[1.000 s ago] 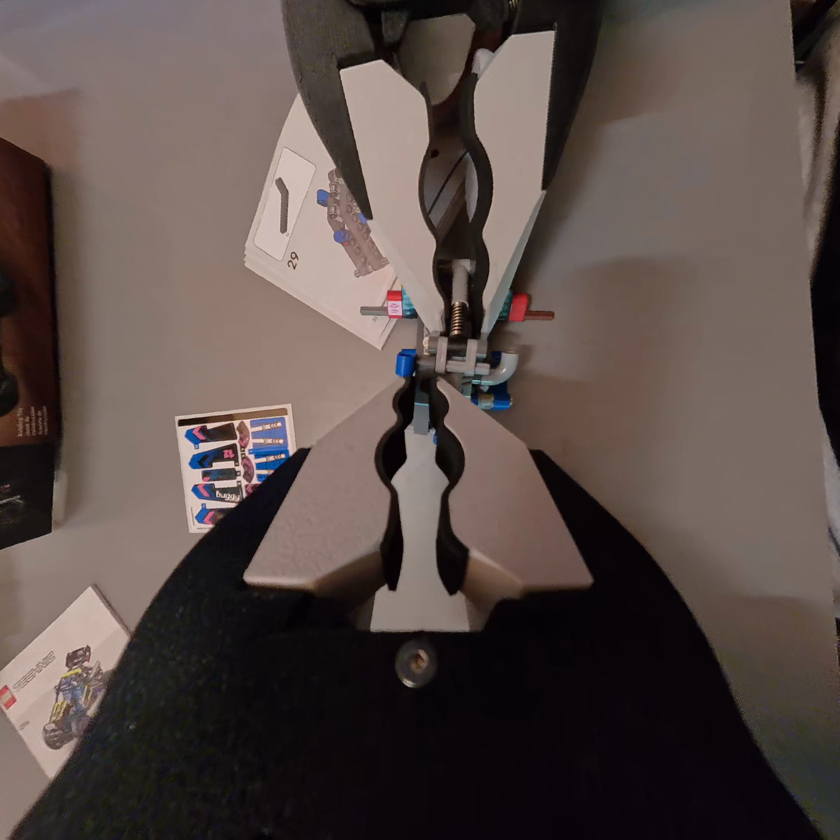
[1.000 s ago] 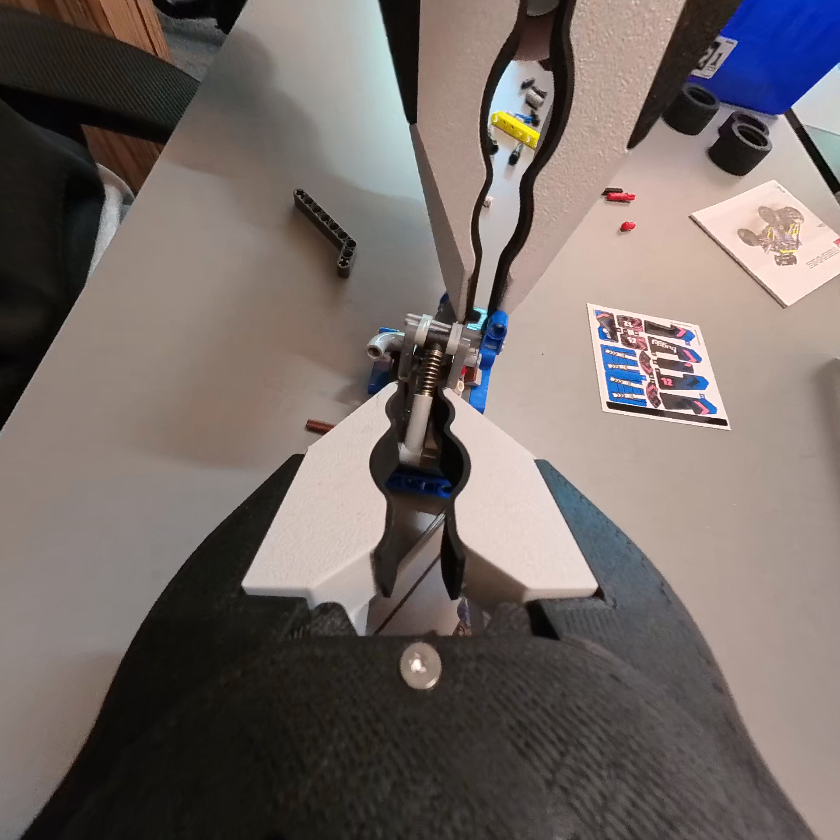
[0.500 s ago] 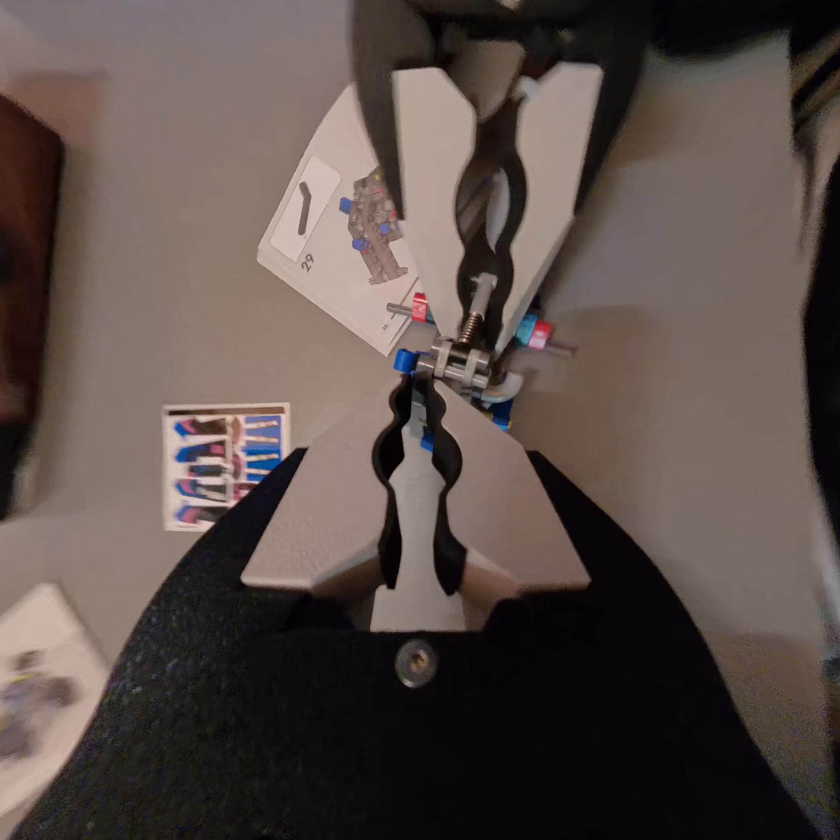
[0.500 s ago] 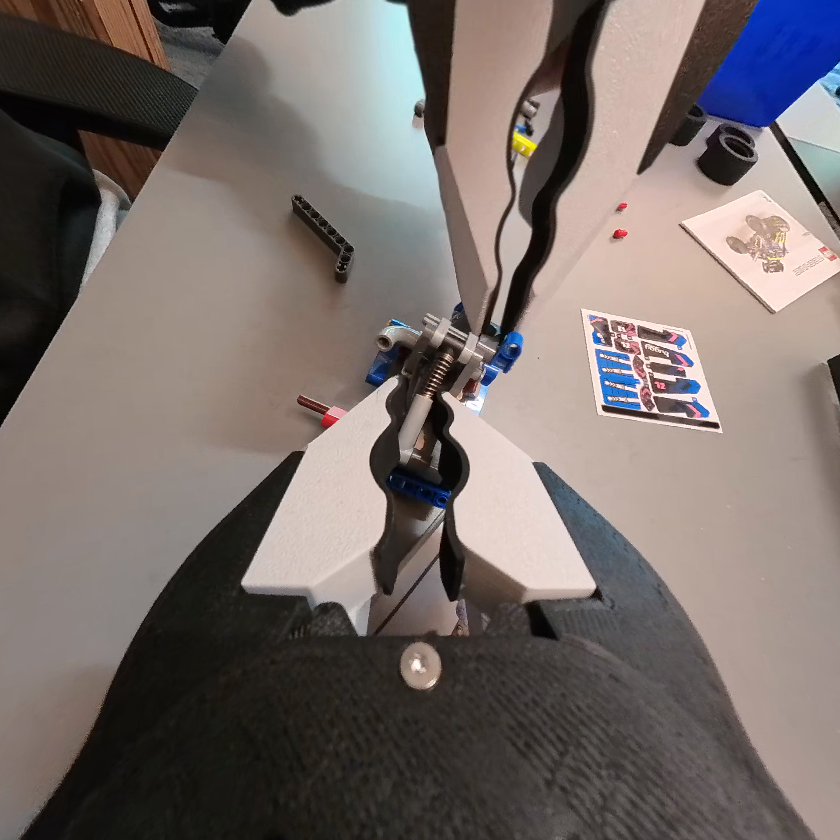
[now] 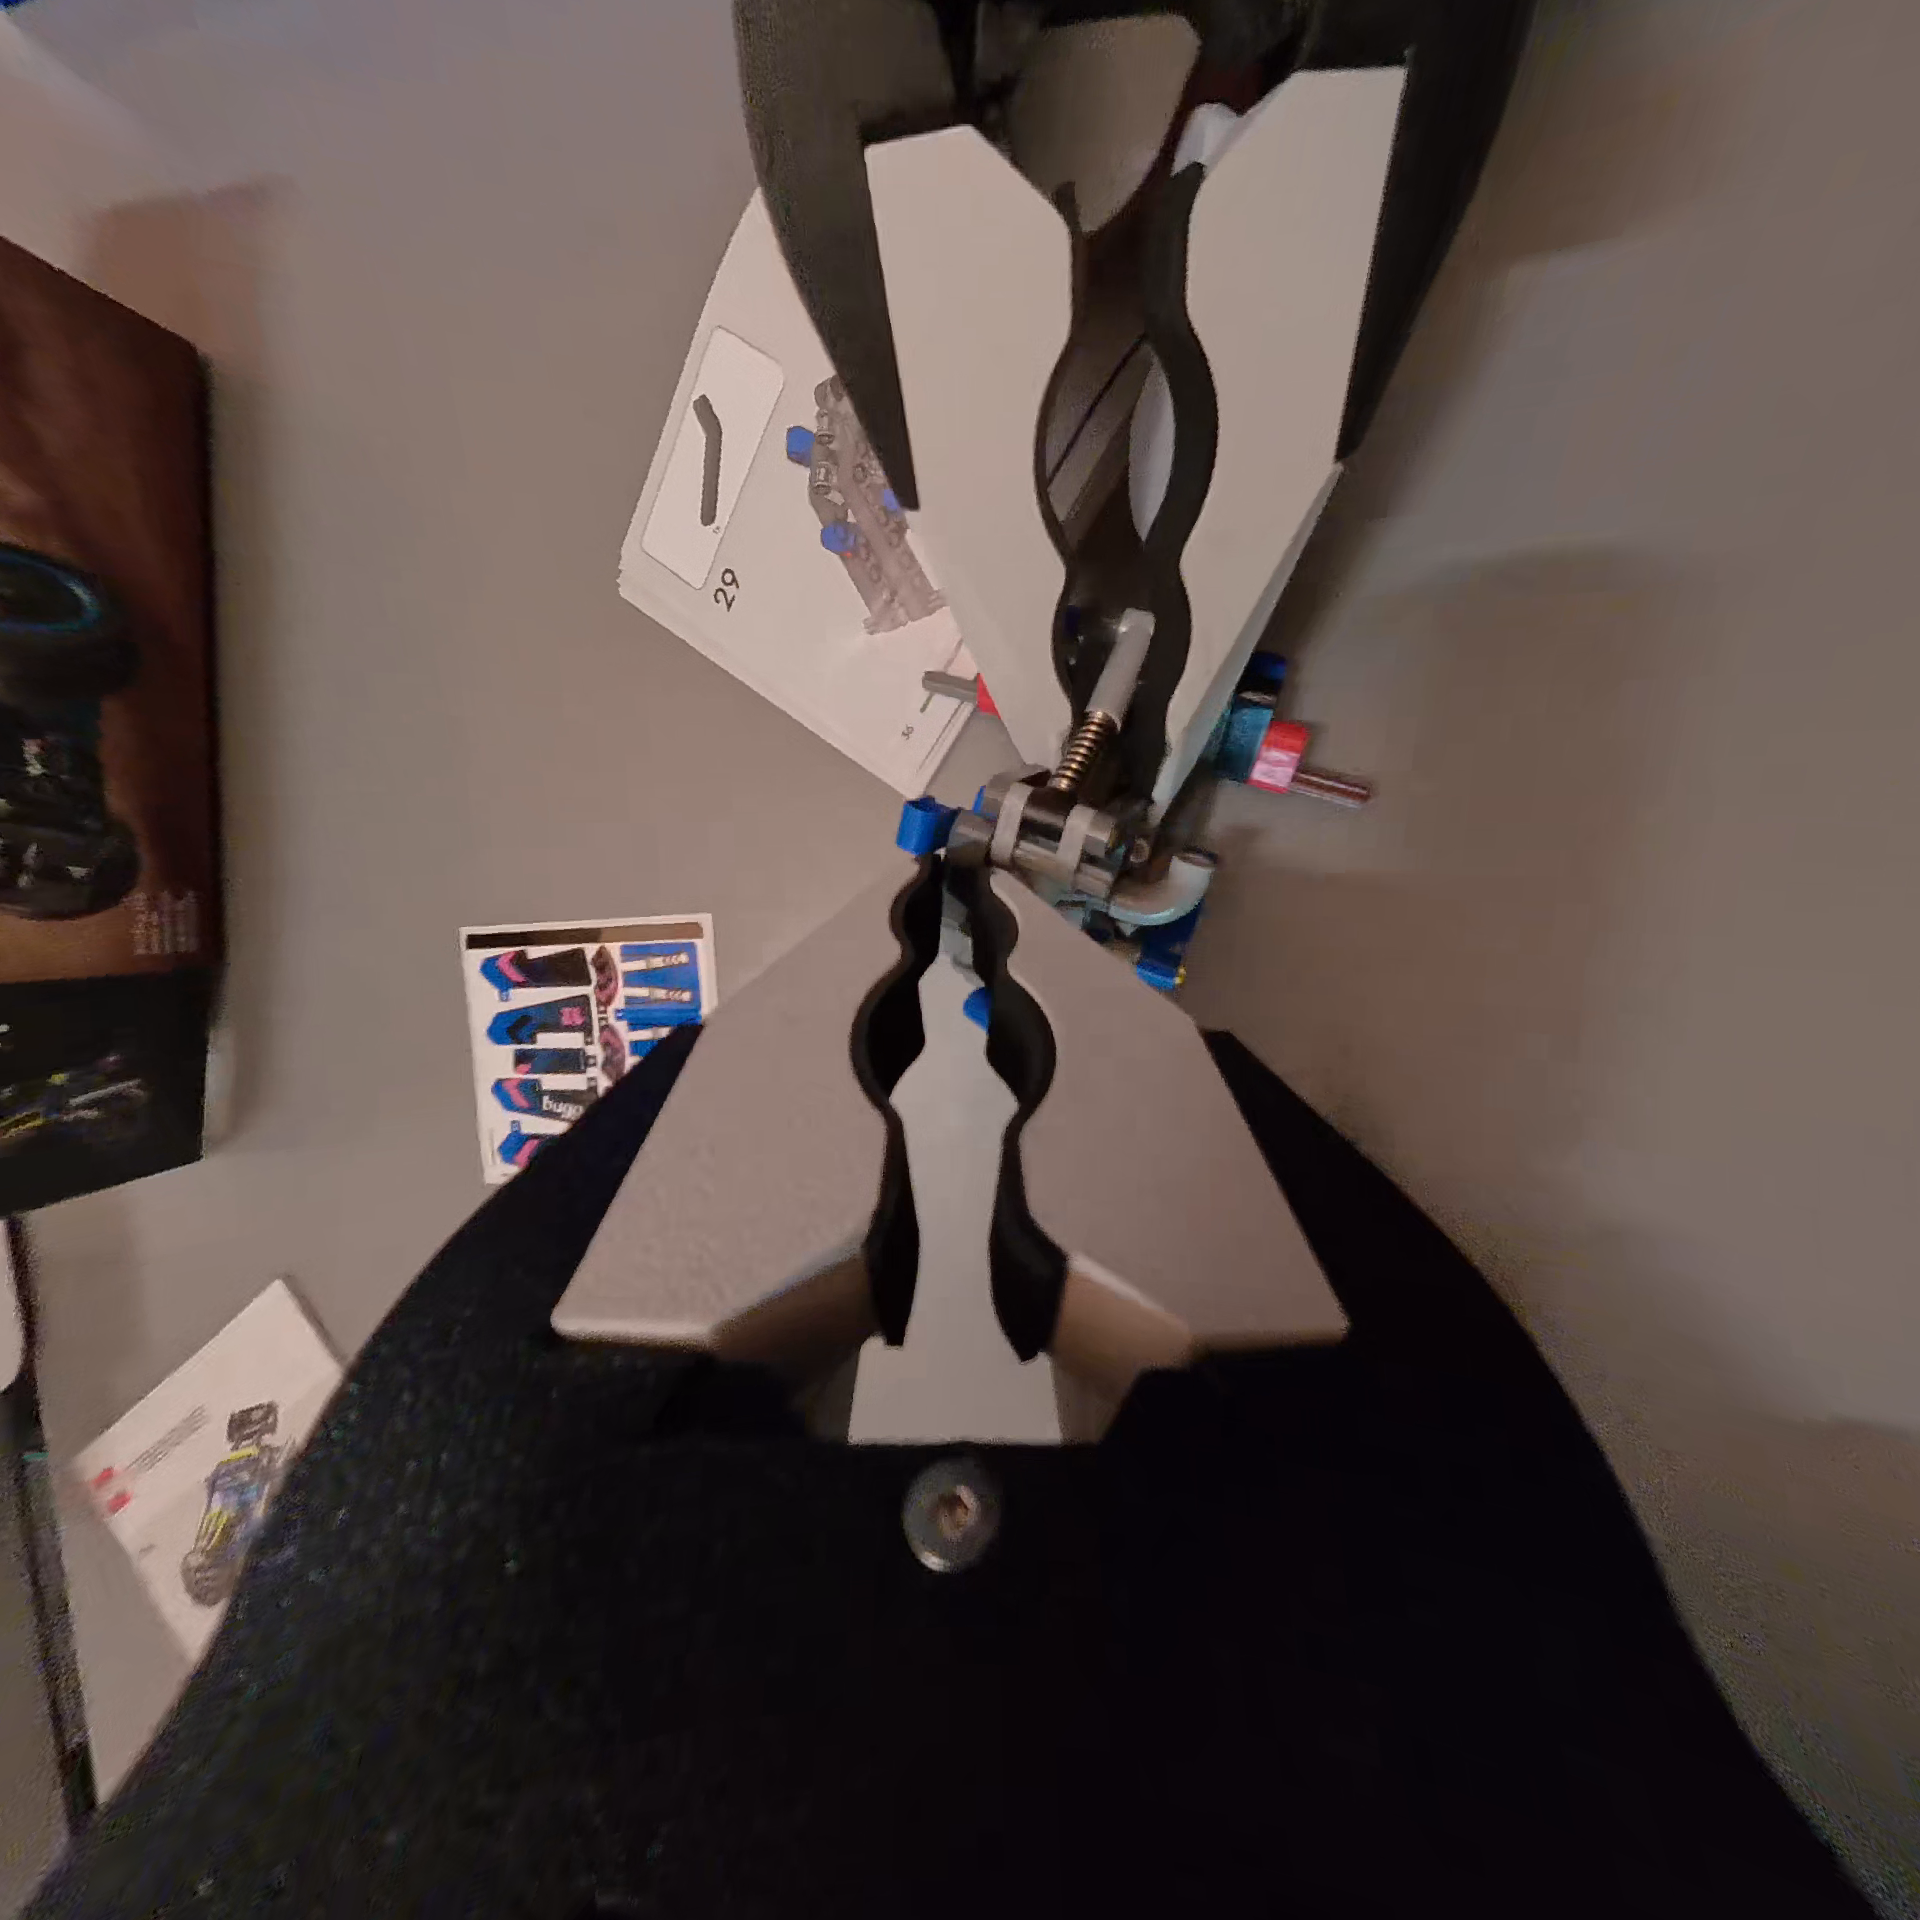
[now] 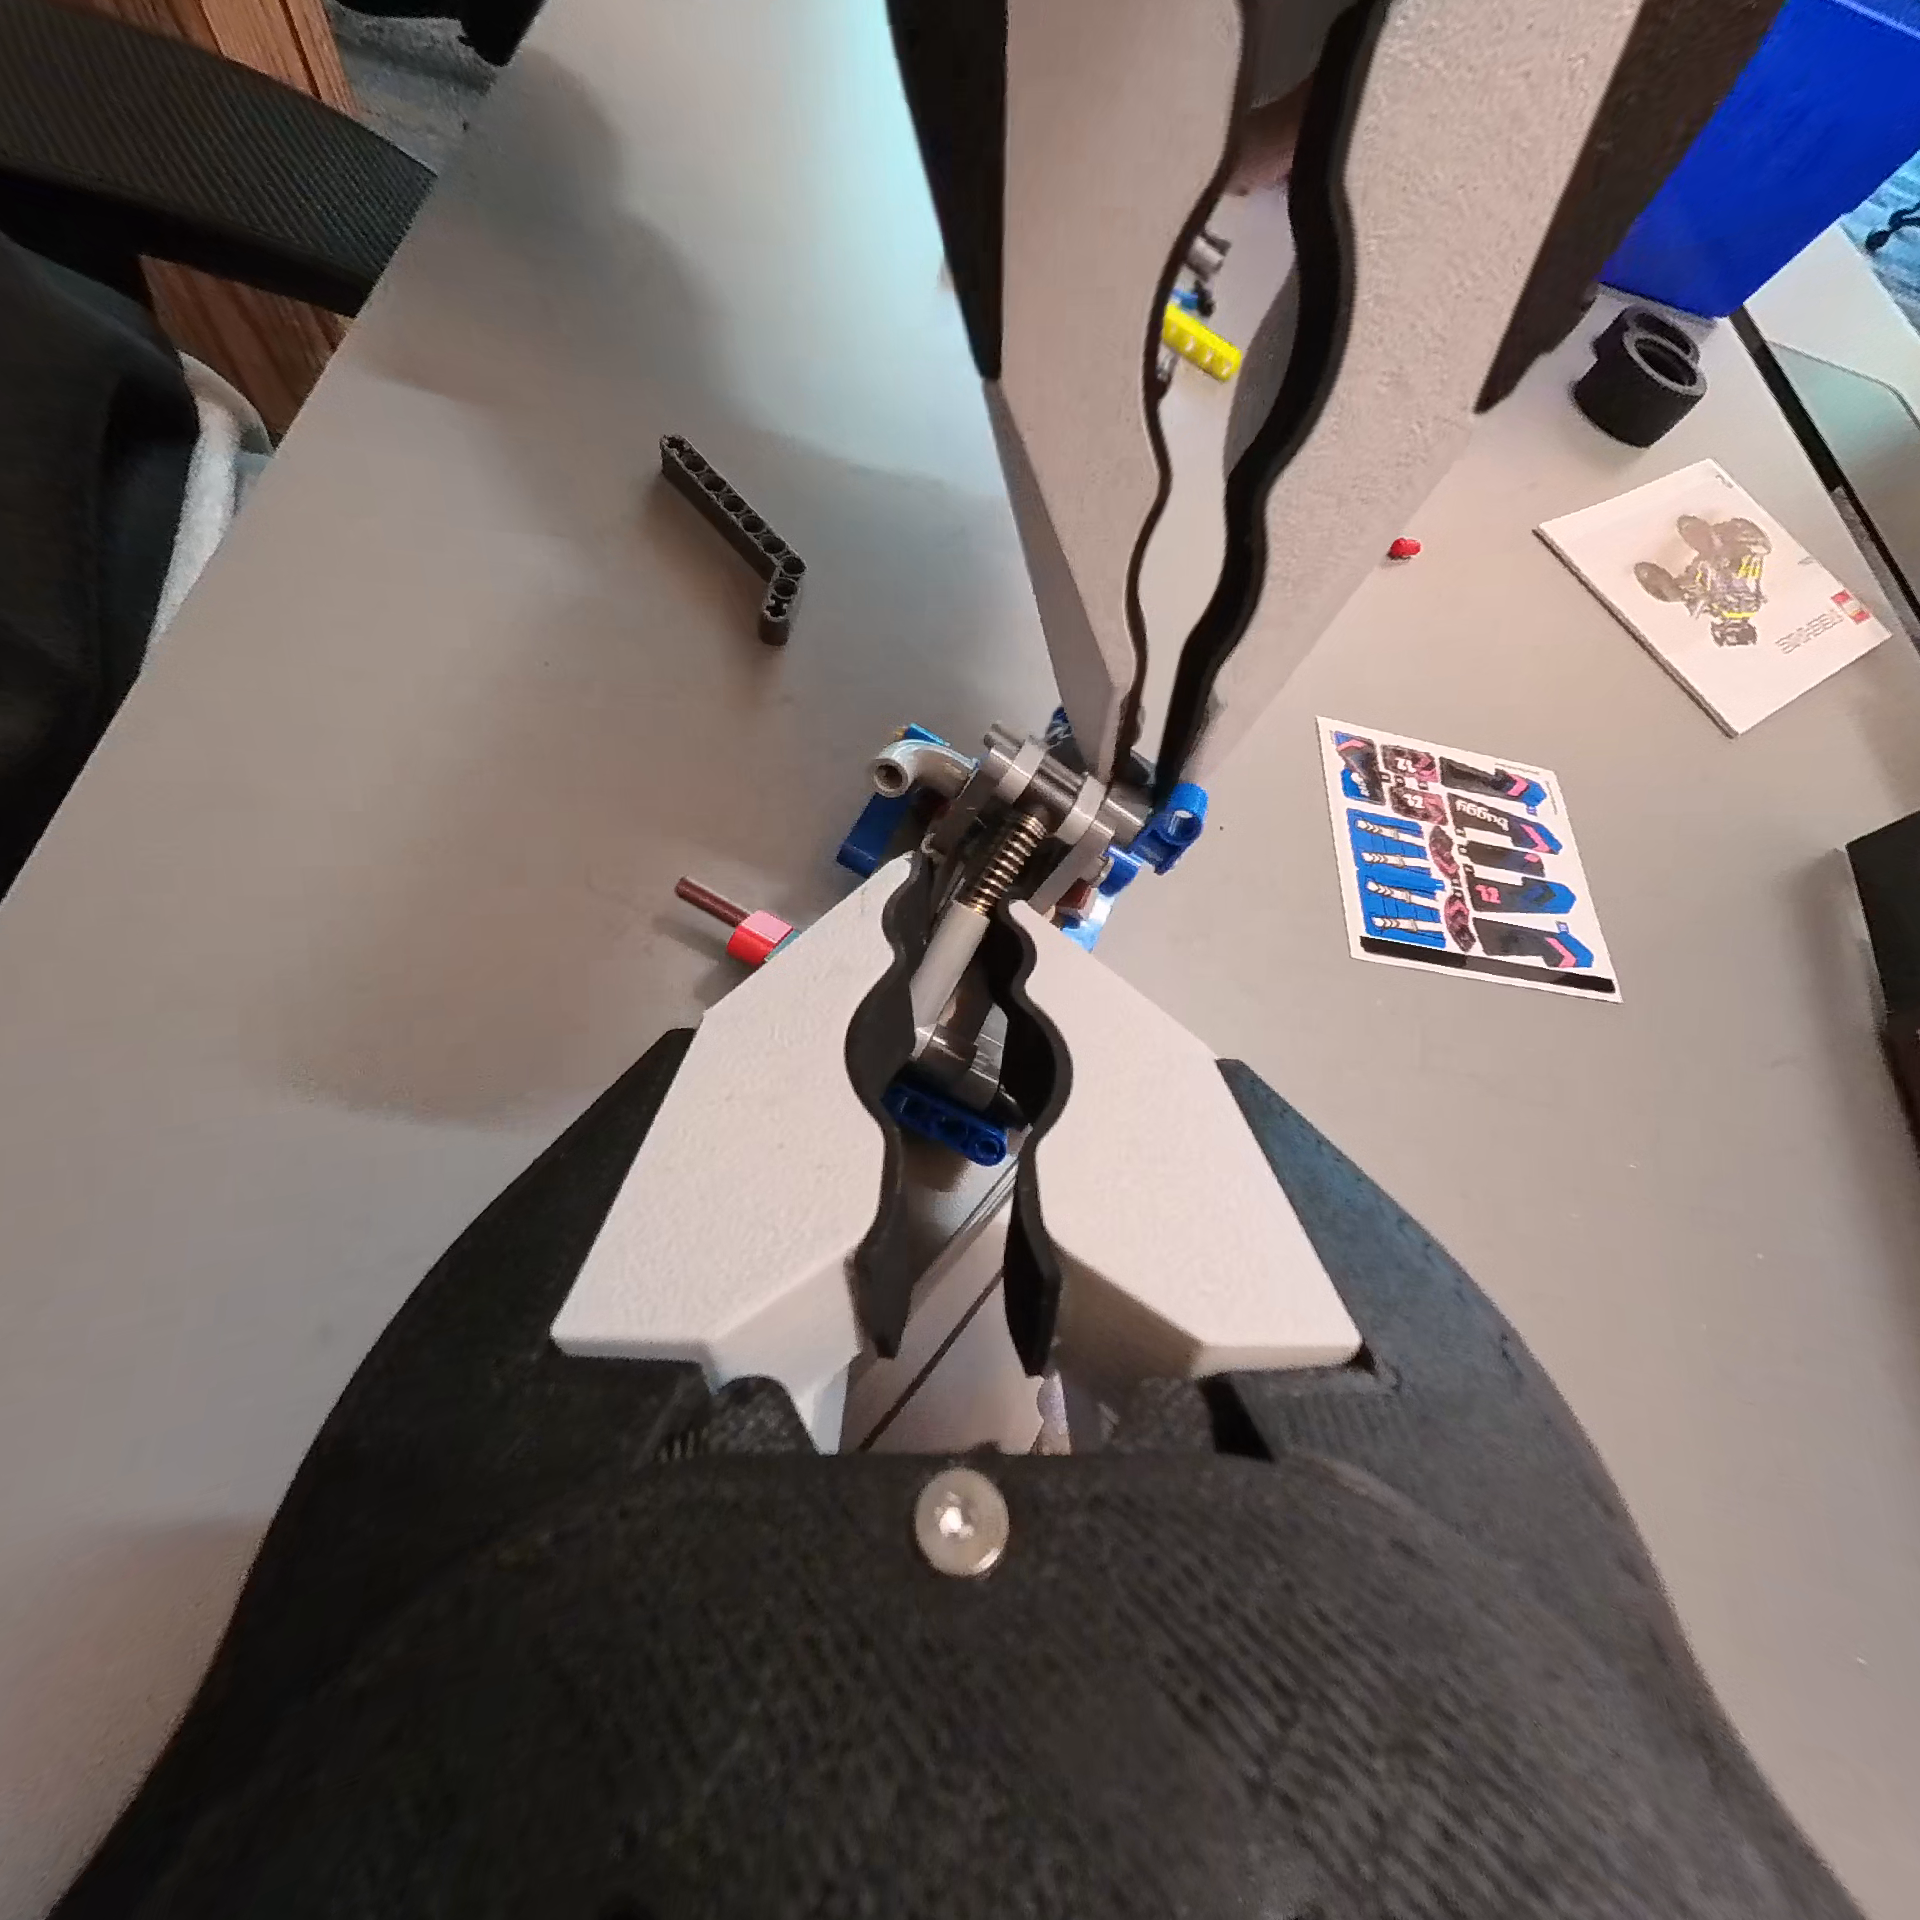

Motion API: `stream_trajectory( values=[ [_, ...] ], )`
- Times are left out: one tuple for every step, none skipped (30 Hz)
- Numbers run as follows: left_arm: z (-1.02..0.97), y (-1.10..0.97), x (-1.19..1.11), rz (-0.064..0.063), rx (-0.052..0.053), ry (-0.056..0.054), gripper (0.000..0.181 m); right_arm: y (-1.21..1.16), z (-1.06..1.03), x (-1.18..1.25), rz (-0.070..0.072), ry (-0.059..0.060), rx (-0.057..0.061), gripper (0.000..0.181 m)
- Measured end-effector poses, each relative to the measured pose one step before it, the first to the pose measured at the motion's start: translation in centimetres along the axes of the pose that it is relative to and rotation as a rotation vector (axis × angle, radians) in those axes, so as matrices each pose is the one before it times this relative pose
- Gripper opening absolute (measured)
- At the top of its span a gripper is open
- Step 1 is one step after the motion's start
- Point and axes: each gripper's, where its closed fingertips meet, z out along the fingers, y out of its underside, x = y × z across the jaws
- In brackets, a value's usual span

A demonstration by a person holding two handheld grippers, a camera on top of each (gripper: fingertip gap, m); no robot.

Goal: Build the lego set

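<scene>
A small Lego assembly (image 5: 1049, 826) of grey and blue parts with a spring shock absorber (image 6: 1003, 852) is held between both grippers just above the grey table (image 6: 468, 779). My left gripper (image 5: 940, 873) is shut on its near end. It shows from above in the right wrist view (image 6: 1138, 748). My right gripper (image 6: 961, 894) is shut on the grey shock absorber rod. It enters from the top in the left wrist view (image 5: 1127, 774). A red bush on a dark axle (image 6: 743, 925) sticks out of the assembly's side.
An open instruction booklet (image 5: 790, 582), a sticker sheet (image 6: 1465, 862) and a small leaflet (image 6: 1714, 592) lie on the table. A dark angled beam (image 6: 738, 530), a yellow beam (image 6: 1200, 338), black tyres (image 6: 1642, 379), a blue box (image 6: 1766, 135) and the dark set box (image 5: 94, 727) lie around them. Left and right tips are no more than a few centimetres apart.
Both grippers have kept their hold and turned the assembly, so it sits more tilted. The red bush and axle now show clearly in the right wrist view.
</scene>
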Motion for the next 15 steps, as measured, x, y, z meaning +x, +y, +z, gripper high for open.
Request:
stream_trajectory(
  values=[
    [0.034,-0.034,-0.06,-0.0122,-0.0012,-0.0066,0.003,0.007,-0.008,0.058,-0.0032,0.0054,-0.0027,0.009],
    [-0.006,-0.01,0.019,-0.0229,0.0086,0.0139,0.003,0.01,-0.005,0.026,0.0014,0.0019,-0.0004,0.009],
    [0.005,-0.033,-0.003,-0.0204,0.0192,0.0164,0.003,-0.017,-0.009,0.007,0.0026,0.0006,0.003,0.009],
    [0.017,-0.046,-0.005,-0.0229,0.0199,0.0104,0.002,0.009,-0.01,0.013,0.0016,0.0007,0.0002,0.009],
    [0.034,-0.045,-0.053,-0.024,0.0167,0.0022,0.002,0.006,-0.024,0.017,0.0002,-0.0003,0.0004,0.009],
    [0.034,-0.04,-0.043,-0.025,0.0114,0.0025,0.002,0.011,-0.024,0.04,-0.0019,0.0033,-0.0001,0.009],
    [0.011,-0.029,-0.008,-0.0311,0.0094,0.0075,0.002,0.004,0.0,0.013,-0.0047,0.0035,-0.0012,0.009],
    [0.026,-0.043,-0.029,-0.035,0.0139,0.0072,0.002,-0.003,-0.003,0.008,-0.0072,0.0034,-0.001,0.009],
    [0.024,-0.047,-0.055,-0.0353,0.0156,0.0072,0.002,0.0,-0.009,0.036,0.0006,0.0021,-0.0003,0.009],
    [0.003,-0.007,-0.002,-0.0159,0.0085,0.0074,0.002,0.001,0.0,0.044,0.0021,0.0022,0.0007,0.009],
    [-0.007,0.002,-0.026,0.0025,0.0013,-0.0013,0.002,-0.017,0.016,-0.014,-0.0043,0.0009,0.0001,0.009],
    [0.005,0.002,-0.015,0.0193,-0.0043,-0.0107,0.002,0.001,0.007,0.025,-0.0018,0.002,-0.0024,0.009],
    [-0.006,0.014,0.007,0.0208,-0.0103,-0.0105,0.002,-0.009,-0.007,-0.016,0.0011,-0.0014,0.0018,0.009],
    [-0.023,0.032,0.014,0.038,-0.0112,-0.0115,0.002,0.005,-0.01,0.004,0.002,-0.001,0.0025,0.009],
    [-0.098,0.095,0.021,0.0239,-0.0154,-0.0026,0.002,-0.032,0.006,-0.017,0.0138,-0.0037,0.0019,0.009]
  ],
)
